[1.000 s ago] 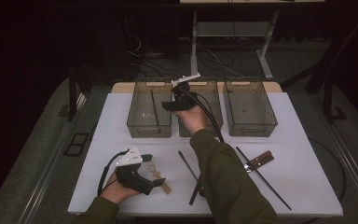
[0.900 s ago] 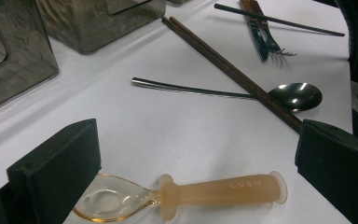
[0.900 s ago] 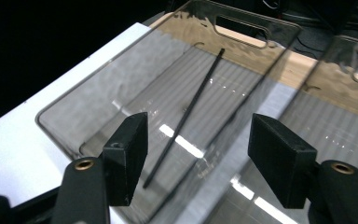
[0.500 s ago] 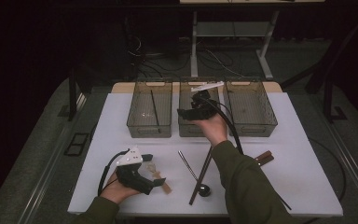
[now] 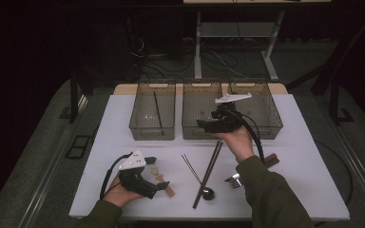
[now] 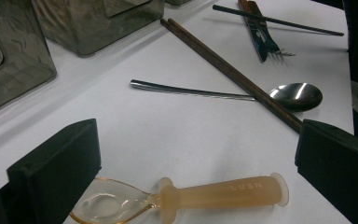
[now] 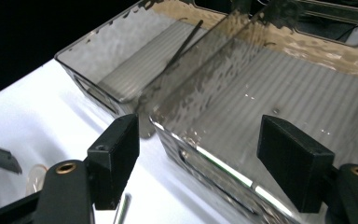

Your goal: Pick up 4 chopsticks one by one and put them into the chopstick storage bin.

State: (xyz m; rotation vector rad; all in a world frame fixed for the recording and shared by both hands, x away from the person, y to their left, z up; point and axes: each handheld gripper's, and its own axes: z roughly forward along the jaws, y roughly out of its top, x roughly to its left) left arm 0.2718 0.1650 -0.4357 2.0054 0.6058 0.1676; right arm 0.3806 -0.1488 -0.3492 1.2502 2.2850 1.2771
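My right gripper hovers over the front edge of the middle bin. In the right gripper view it is open with nothing between the jaws, which have just been opening. The left bin holds one black chopstick, seen too in the right gripper view as a black chopstick. My left gripper rests at the table's front left, open around a translucent amber spoon that lies flat, the pads apart from it.
On the white table between the hands lie a metal spoon, a pair of brown chopsticks, a fork and another black chopstick. The right bin stands at the back right.
My right gripper has moved to the right and nearer, from over the left and middle bins to the middle bin's front edge. The left gripper has stayed put.
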